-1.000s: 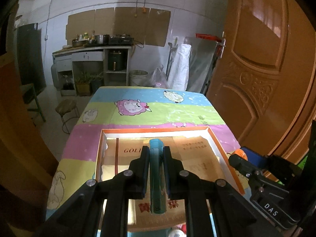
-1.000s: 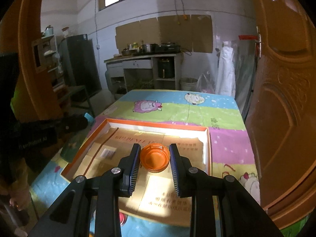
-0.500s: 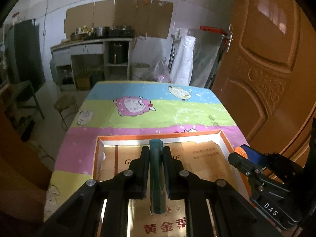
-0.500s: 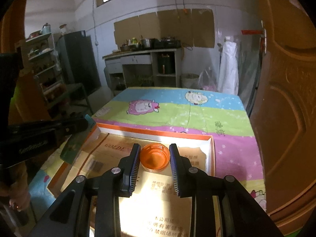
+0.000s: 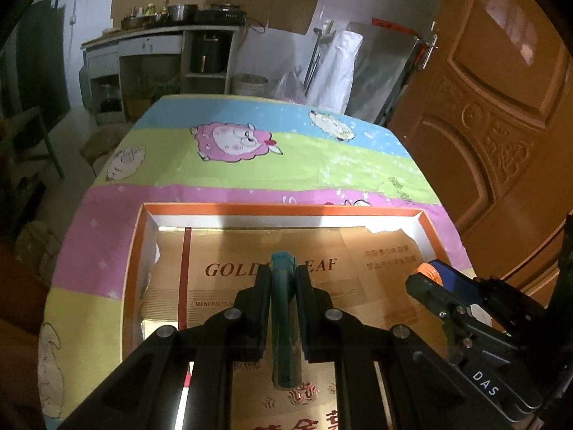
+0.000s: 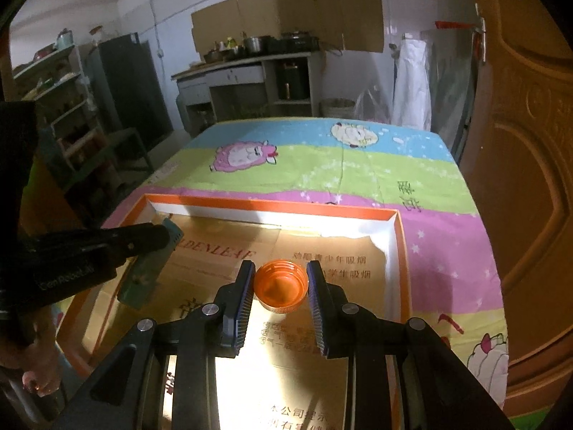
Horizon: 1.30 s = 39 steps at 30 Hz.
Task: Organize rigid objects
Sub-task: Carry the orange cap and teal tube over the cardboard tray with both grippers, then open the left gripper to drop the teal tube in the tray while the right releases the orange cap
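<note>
My left gripper (image 5: 283,279) is shut on a flat teal box (image 5: 283,322), held edge-on above the orange-rimmed cardboard tray (image 5: 279,210). In the right wrist view the teal box (image 6: 143,276) hangs from the left gripper over the tray's left part. My right gripper (image 6: 281,279) is shut on an orange bottle cap (image 6: 281,286), open side up, above the tray's (image 6: 286,205) middle right. The right gripper with its cap (image 5: 426,272) also shows at the right of the left wrist view.
The tray lies on a table with a striped cartoon-sheep cloth (image 6: 322,165). A brown wooden door (image 6: 530,143) stands close on the right. A counter with pots (image 6: 250,68), a bucket and white bags stand beyond the table's far end.
Both grippers have moved forward and lower over the tray, each still holding its object. The tray now fills more of both views.
</note>
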Motion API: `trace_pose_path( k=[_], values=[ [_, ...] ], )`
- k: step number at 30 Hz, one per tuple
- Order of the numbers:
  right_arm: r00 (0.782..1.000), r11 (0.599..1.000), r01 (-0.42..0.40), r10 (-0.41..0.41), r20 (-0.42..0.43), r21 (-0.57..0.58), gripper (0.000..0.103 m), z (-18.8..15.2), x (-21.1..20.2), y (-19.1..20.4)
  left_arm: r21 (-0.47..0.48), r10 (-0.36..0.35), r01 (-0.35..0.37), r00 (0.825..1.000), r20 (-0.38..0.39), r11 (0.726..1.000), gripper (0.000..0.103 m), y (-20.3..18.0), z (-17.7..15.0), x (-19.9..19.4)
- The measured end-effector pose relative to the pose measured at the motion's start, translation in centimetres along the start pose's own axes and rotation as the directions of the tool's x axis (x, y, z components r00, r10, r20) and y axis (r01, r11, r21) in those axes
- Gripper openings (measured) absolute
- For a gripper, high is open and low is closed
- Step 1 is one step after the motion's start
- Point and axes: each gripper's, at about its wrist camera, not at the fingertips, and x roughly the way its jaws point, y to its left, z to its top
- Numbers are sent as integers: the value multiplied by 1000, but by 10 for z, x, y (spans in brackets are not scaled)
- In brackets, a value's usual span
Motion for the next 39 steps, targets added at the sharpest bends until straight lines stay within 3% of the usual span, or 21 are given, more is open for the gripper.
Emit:
trace_pose_path(
  k=[22, 29, 35, 39],
  values=[
    [994, 1000, 1, 2, -108, 25, 31, -3, 32, -8, -44, -8, 5, 998, -61, 999, 16, 17, -5, 27],
    [991, 1000, 21, -19, -133, 14, 32, -3, 35, -7, -30, 58, -60, 996, -68, 998, 38, 17, -7, 28],
    [991, 999, 43, -42, -127, 6, 51, -6, 30, -6, -5, 82, -83, 996, -36, 997, 42, 15, -7, 17],
    [991, 999, 53, -51, -123, 10, 52, -8, 24, -5, 19, 80, -80, 997, -12, 997, 50, 10, -5, 6]
  ],
)
